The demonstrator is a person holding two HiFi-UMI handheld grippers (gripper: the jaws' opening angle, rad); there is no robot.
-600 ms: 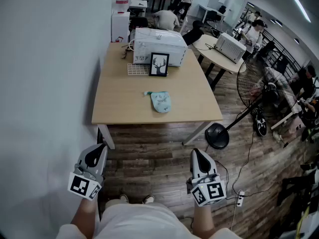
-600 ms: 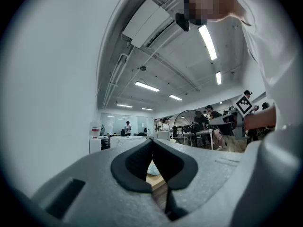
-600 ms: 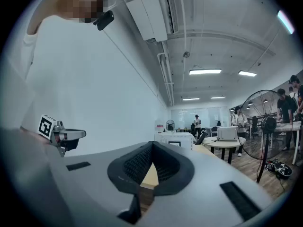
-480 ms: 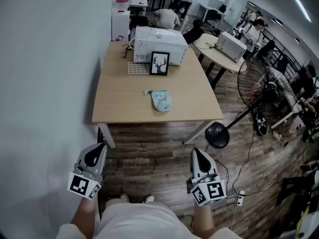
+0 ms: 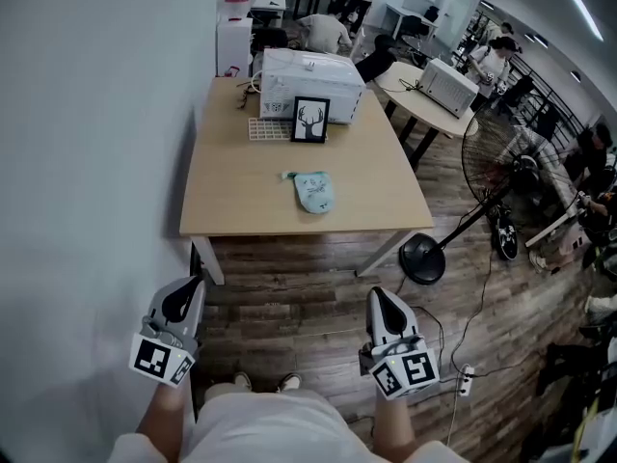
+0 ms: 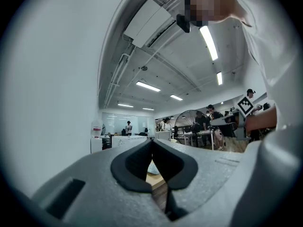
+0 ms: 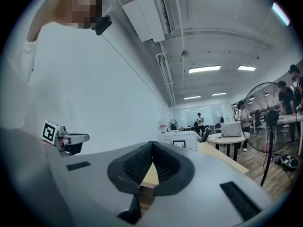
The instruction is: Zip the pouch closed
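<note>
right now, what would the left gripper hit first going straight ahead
Nothing close. The left gripper aims across the floor toward the table and the pouch on it; which comes first is unclear.

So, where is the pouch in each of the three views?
Head view: the pouch lies at the middle of the table.
Left gripper view: low centre, a pale sliver in the notch between the jaws, probably it.
Right gripper view: not visible; the jaws cover that spot.
Shared landmark: the white appliance at the table's far end.
</note>
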